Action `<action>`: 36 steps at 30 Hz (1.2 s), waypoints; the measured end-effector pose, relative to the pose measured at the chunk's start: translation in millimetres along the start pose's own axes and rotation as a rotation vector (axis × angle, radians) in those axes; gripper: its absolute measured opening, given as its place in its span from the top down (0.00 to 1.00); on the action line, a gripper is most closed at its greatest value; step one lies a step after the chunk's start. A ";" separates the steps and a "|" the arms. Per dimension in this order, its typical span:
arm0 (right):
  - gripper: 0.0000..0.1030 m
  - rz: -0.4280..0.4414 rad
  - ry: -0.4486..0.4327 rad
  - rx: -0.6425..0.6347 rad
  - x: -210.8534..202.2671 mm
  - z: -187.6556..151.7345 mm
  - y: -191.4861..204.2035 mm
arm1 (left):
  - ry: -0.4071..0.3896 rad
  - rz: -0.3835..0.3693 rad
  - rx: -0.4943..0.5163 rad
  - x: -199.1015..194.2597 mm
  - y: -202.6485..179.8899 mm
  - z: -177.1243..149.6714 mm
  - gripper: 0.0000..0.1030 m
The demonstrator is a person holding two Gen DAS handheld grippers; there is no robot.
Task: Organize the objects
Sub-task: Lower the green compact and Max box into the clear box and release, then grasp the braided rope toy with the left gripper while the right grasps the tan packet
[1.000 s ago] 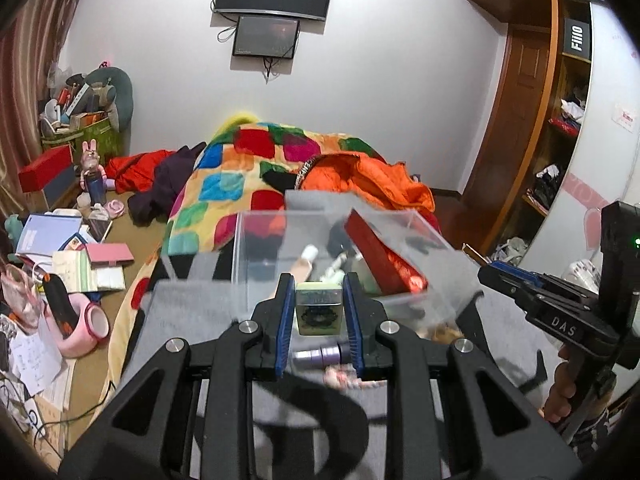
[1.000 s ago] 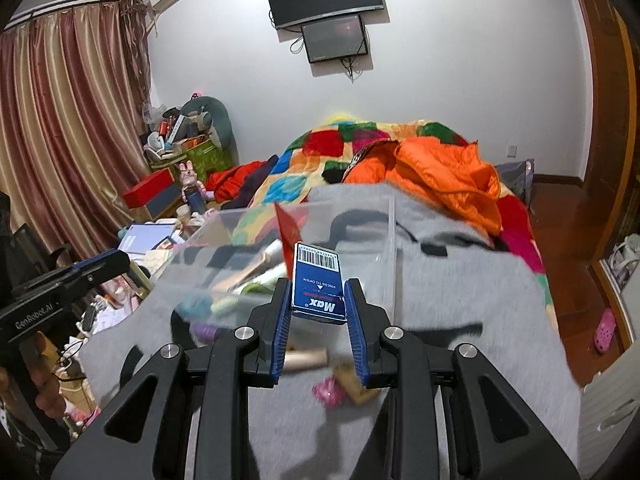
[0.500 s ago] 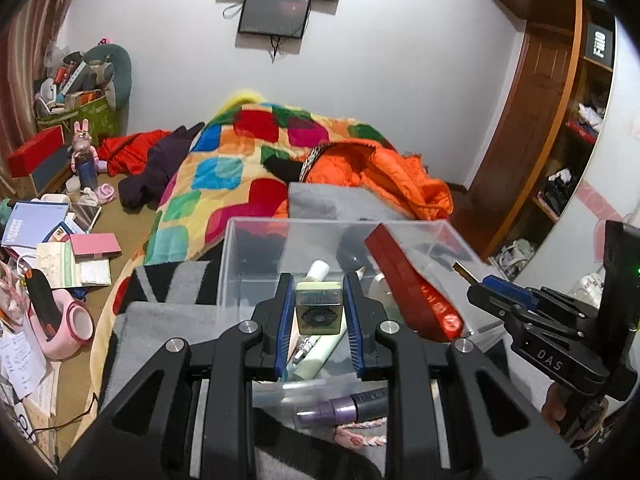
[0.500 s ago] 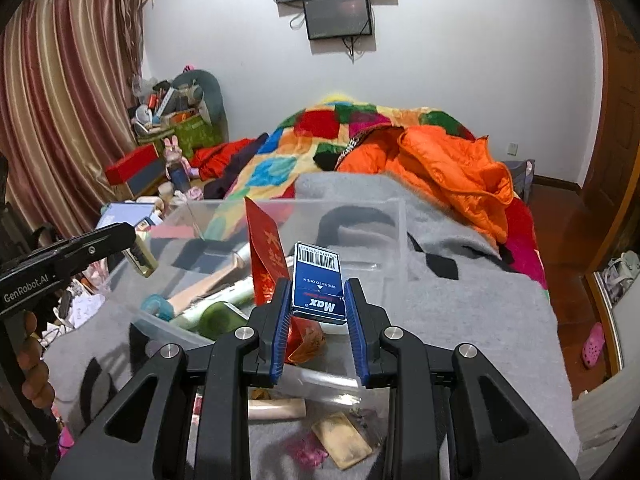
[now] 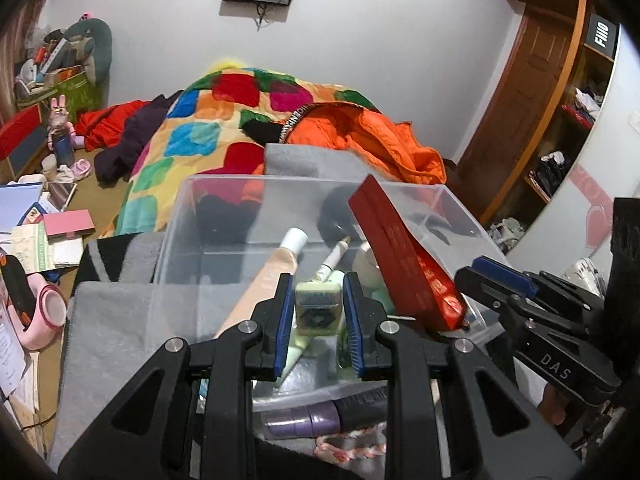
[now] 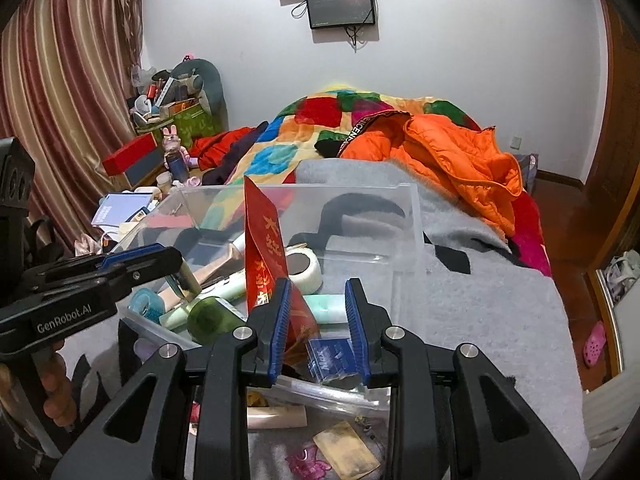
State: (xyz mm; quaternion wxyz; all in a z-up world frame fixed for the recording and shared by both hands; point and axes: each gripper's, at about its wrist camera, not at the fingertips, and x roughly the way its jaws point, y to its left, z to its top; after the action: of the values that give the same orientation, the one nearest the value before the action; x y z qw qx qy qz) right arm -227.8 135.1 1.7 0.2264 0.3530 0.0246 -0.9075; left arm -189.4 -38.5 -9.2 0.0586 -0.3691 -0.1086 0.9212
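A clear plastic bin point(image 5: 312, 184) stands on a grey blanket, holding a red packet point(image 5: 400, 256), a beige tube point(image 5: 276, 268) and other small items. My left gripper point(image 5: 318, 284) is shut on a small pale square case point(image 5: 319, 312) with a dark round centre, held over the bin's near side. My right gripper point(image 6: 317, 286) hangs over the bin point(image 6: 360, 192) beside the red packet point(image 6: 266, 248). Its jaws are opening. The blue box point(image 6: 330, 360) lies tilted low between the fingers, free of the pads. Each gripper also shows at the edge of the other's view.
A purple bottle point(image 5: 304, 420) and a pink cord lie on the blanket in front of the bin. A white tape roll point(image 6: 304, 268) and green bottle point(image 6: 208, 316) sit inside. An orange jacket point(image 6: 452, 152) lies behind. Cluttered floor on the left, wardrobe on the right.
Both grippers moved forward and down over the bin. The right jaws spread and the blue box dropped from upright between the pads to low in the bin. The left grip is unchanged.
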 end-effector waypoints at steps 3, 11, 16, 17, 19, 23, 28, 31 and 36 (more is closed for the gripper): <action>0.67 0.016 -0.003 0.005 -4.0 -0.6 1.5 | -0.014 0.003 0.021 -8.5 -5.3 -1.9 0.77; 0.46 0.003 -0.063 -0.011 -32.7 -0.8 7.1 | -0.055 0.014 0.051 -37.0 -14.8 -4.2 0.55; 0.29 0.013 -0.088 0.001 -54.4 -3.1 3.4 | -0.097 0.053 0.052 -60.1 -12.5 -4.8 0.41; 0.28 0.015 -0.095 0.004 -58.2 -3.5 2.6 | -0.099 0.056 0.052 -63.7 -12.0 -5.0 0.41; 0.25 0.020 -0.105 0.013 -66.3 -5.5 0.7 | -0.105 0.066 0.051 -71.6 -9.8 -6.7 0.39; 0.23 0.010 -0.116 0.018 -77.0 -10.1 -0.1 | -0.107 0.082 0.052 -82.9 -7.0 -14.1 0.33; 0.23 -0.021 -0.109 0.022 -85.7 -22.3 -6.6 | -0.086 0.092 0.059 -87.5 -6.0 -30.9 0.30; 0.23 -0.043 -0.089 0.030 -86.3 -33.7 -12.6 | -0.049 0.084 0.056 -81.5 -4.2 -42.6 0.29; 0.23 -0.076 -0.036 0.033 -78.3 -54.4 -21.3 | 0.010 0.085 0.062 -68.0 -5.4 -62.7 0.29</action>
State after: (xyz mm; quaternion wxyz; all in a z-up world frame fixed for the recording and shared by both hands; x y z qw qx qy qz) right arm -152.0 196.1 9.6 0.1864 0.3391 0.0187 -0.9219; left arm -96.8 -36.2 -6.7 0.0315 -0.3761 -0.0637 0.9239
